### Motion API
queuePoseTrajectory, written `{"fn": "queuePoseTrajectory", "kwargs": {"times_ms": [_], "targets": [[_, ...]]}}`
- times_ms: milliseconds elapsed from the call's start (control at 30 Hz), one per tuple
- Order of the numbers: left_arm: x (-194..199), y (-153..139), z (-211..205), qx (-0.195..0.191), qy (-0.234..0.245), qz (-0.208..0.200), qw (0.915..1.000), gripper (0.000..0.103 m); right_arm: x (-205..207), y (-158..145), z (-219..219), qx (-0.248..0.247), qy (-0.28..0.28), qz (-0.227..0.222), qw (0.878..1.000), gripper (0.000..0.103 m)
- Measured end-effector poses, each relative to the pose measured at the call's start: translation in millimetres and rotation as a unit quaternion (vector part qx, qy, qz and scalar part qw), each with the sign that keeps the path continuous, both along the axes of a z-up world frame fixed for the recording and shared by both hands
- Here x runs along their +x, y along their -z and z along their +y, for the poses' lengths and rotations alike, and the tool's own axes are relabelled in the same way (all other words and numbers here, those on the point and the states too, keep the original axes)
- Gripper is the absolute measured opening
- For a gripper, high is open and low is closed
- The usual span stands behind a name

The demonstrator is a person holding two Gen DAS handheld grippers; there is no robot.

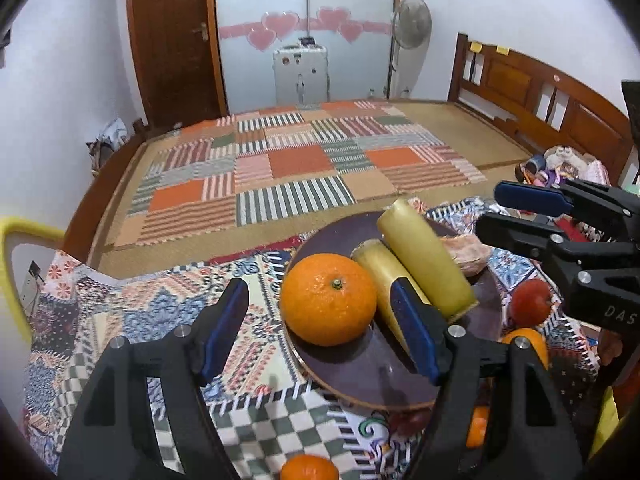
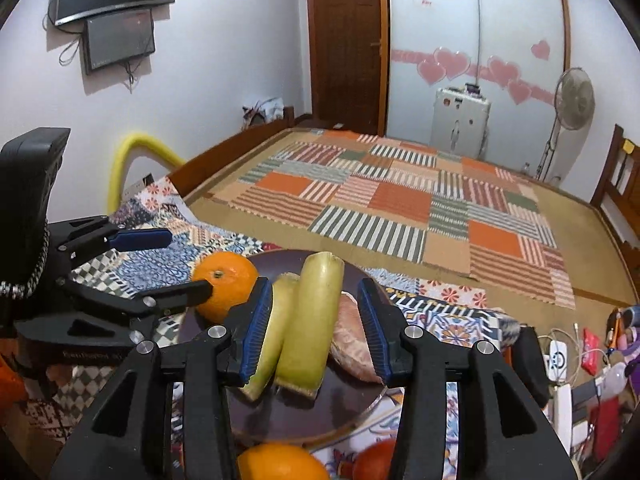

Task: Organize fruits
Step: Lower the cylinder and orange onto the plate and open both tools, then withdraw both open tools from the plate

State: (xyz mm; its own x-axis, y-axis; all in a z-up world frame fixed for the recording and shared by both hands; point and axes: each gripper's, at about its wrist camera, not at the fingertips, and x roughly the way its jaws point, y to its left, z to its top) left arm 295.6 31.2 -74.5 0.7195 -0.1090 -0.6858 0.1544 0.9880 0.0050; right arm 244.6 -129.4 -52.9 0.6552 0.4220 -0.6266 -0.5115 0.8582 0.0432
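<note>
A dark round plate [image 1: 344,376] sits on the patterned cloth. On it lie an orange [image 1: 329,299], two yellow-green banana pieces [image 1: 426,258] and a pinkish peeled fruit piece [image 1: 466,254]. My left gripper [image 1: 324,328] is open, its fingers either side of the orange just above the plate. My right gripper [image 2: 316,326] is open over the plate [image 2: 280,412], its fingers around the banana pieces [image 2: 310,320] and beside the pinkish piece [image 2: 352,340]. The orange [image 2: 224,284] shows at its left.
A red tomato [image 1: 530,302] and more oranges [image 1: 526,342] lie on the cloth beside the plate, and one orange [image 1: 308,468] lies in front of it. A bed with a patchwork mat [image 1: 296,168] lies beyond. Clutter [image 2: 580,360] sits at the right.
</note>
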Motion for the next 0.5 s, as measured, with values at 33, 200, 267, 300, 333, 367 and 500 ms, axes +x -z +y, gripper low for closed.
{"fn": "queuePoseTrajectory", "kwargs": {"times_ms": [33,200,267,300,333,367,500], "targets": [[-6.8,-5.8,1.6,0.000,-0.003,-0.009,1.0000,0.073,-4.9,-4.0,-1.6,0.003,0.002,-0.006,1.000,0.043],[-42.5,-31.2,7.7,0.000,-0.011,-0.043,0.9990,0.073,-30.4,-20.4,-9.8,0.017,0.010,-0.034,0.999,0.045],[-56.7,-38.2,8.5,-0.001,-0.012,-0.054,0.9985,0.073,-36.8,-23.8,-13.2,0.024,0.012,-0.039,0.999,0.048],[-65.8,-41.8,9.0,0.000,-0.012,-0.061,0.9980,0.073,-41.0,-25.3,-14.4,0.026,0.015,-0.043,0.999,0.049],[-74.1,-44.2,9.2,0.001,-0.013,-0.068,0.9976,0.073,-45.6,-26.0,-16.4,0.028,0.017,-0.047,0.998,0.050],[-80.0,-45.7,9.4,0.002,-0.013,-0.071,0.9974,0.073,-50.1,-26.4,-18.0,0.032,0.018,-0.049,0.998,0.051],[-104.7,-43.7,11.5,0.006,-0.011,-0.072,0.9973,0.073,-63.3,-22.1,-23.5,0.037,0.026,-0.049,0.998,0.053]]}}
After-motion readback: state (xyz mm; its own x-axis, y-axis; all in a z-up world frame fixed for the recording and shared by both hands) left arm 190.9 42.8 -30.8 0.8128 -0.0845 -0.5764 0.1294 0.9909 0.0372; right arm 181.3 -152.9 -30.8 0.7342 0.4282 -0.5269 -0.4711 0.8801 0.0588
